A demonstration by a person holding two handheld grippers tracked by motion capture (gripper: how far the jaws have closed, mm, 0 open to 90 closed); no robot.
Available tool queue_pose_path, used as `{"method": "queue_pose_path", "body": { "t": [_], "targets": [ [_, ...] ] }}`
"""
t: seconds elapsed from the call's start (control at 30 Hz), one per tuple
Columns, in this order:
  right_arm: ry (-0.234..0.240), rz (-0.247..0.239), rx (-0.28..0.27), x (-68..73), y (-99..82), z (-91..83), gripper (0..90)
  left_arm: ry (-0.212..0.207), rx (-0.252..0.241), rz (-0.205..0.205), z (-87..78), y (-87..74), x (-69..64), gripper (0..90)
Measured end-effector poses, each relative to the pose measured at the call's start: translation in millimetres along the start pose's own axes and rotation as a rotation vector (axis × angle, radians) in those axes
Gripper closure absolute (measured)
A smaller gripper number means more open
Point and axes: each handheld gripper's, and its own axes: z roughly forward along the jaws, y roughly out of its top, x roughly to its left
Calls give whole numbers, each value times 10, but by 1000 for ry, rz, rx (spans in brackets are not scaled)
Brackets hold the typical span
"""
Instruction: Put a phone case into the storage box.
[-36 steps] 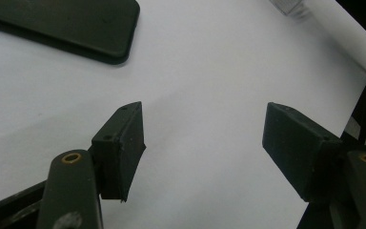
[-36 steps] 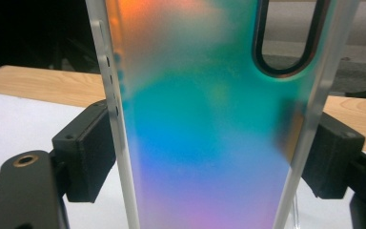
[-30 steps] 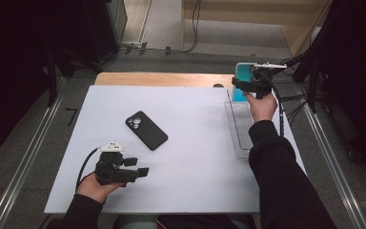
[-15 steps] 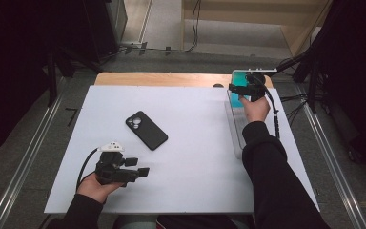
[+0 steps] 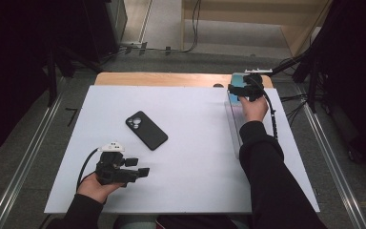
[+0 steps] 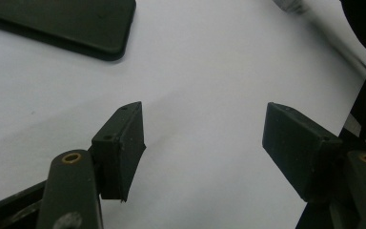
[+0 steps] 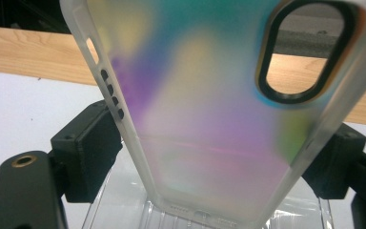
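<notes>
Across the matte white table (image 5: pixel 195 171), lying flat left of centre: a black phone (image 5: pixel 146 130), smooth slab with rounded corners. Standing at the far right edge: a clear ribbed plastic rack (image 7: pixel 124 205). Rising just above it, pinched by its edges between the right gripper (image 7: pixel 209 157) jaws: a frosted iridescent phone case (image 7: pixel 205 119) with oval camera cutout. Resting near the front-left corner, spread and gripping nothing: the left gripper (image 6: pixel 202 143).

Phone (image 5: pixel 146 130) mid-table, phone case (image 5: pixel 240 85) far right over clear tray (image 5: pixel 234 125), table's (image 5: pixel 195 157) right edge.
</notes>
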Motion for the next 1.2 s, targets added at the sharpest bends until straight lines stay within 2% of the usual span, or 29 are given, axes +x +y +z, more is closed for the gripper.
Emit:
{"method": "queue_pose_path", "body": {
  "t": [0.17,0.23,0.53,0.77,1.0,1.2],
  "targets": [
    [28,33,-11,-41,-2,15,85,2,1,0,1,0,-1,308],
    [38,42,-10,-58,-4,22,5,2,2,0,1,0,0,309],
    [58,55,-4,-100,4,9,0,1,7,3,8,2,-1,309],
    [48,40,4,-84,19,-8,0,1,6,1,8,2,1,309],
    [66,46,25,-68,50,-135,0,2,7,-7,14,4,11,308],
    [97,53,51,-71,94,-362,0,1,2,-15,7,16,16,308]
  ]
}}
